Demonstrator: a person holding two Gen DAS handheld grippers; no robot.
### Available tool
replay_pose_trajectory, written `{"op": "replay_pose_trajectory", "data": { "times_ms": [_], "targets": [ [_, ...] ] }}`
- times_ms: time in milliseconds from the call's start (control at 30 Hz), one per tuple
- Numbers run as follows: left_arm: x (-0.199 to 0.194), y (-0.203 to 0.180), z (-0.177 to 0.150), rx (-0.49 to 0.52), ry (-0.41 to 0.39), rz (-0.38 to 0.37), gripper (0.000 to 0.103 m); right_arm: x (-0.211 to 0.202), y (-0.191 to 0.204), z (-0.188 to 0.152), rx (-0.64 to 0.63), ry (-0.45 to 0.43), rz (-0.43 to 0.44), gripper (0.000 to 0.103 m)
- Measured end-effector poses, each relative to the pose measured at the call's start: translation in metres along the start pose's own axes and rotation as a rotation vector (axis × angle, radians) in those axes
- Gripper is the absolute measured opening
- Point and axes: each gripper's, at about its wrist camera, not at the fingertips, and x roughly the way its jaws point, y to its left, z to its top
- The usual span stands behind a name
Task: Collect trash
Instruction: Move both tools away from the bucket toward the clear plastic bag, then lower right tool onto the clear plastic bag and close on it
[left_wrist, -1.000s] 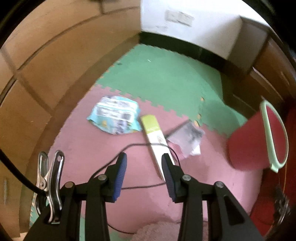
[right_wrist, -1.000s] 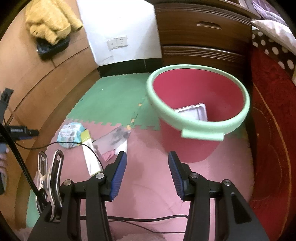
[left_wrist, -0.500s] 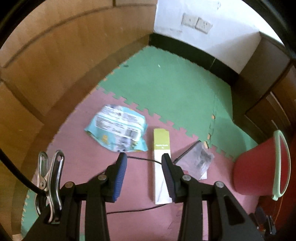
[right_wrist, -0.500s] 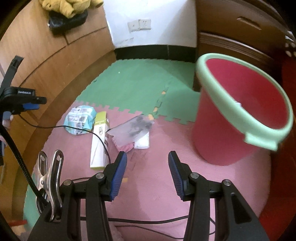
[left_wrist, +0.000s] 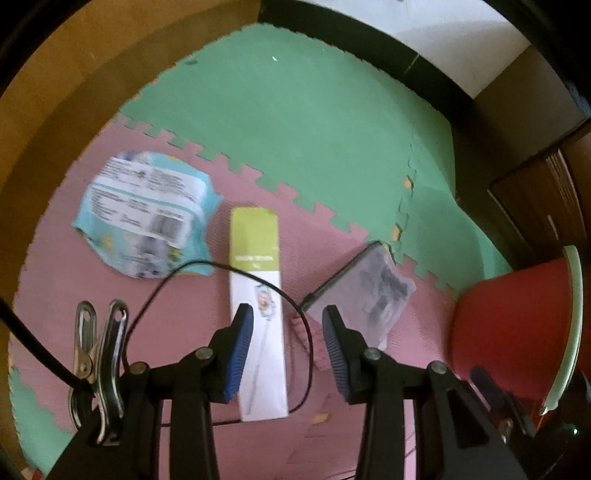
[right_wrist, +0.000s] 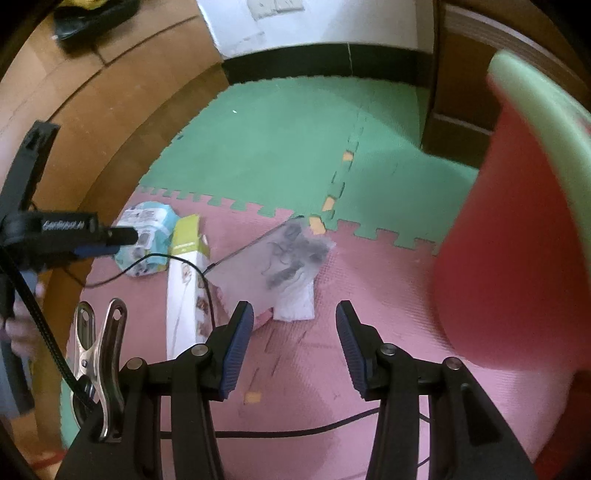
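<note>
On the pink foam mat lie three pieces of trash. A light-blue crumpled packet (left_wrist: 147, 214) (right_wrist: 147, 240) lies at the left. A long white and yellow-green box (left_wrist: 256, 295) (right_wrist: 183, 280) lies beside it. A clear zip bag (left_wrist: 373, 291) (right_wrist: 280, 266) with dark bits rests over white paper (right_wrist: 295, 306). My left gripper (left_wrist: 286, 347) hangs open just above the box's near half. My right gripper (right_wrist: 293, 350) is open above bare mat, just short of the bag and paper. The red bin with a pale green rim (left_wrist: 517, 325) (right_wrist: 517, 240) stands at the right.
A thin black cable (left_wrist: 221, 273) loops across the box and mat. The left hand-held gripper (right_wrist: 55, 236) and a hand (right_wrist: 22, 325) show at the left of the right wrist view. Wooden panels curve round the left; a dark wooden cabinet (right_wrist: 461, 92) stands behind the bin.
Both grippers have come down and forward toward the trash, which now looks larger. The bin has slid to the right edge of both views. Jaw gaps are unchanged.
</note>
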Motion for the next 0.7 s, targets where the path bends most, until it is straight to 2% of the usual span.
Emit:
{"op": "replay_pose_trajectory", "data": {
  "times_ms": [267,533,700],
  "targets": [
    [0.029,-0.009,-0.001,-0.018,0.056,-0.035,0.04,0.055,-0.012,0.016,0.016,0.067,-0.004,0.048],
    [0.049,-0.035,-0.009,0.006,0.087,-0.102,0.04,0.1,-0.033,0.057,0.033,0.067,-0.062,0.048],
    [0.069,-0.049,-0.021,0.031,0.127,-0.131,0.04,0.125,-0.04,0.074,0.044,0.085,-0.056,0.048]
  ]
}}
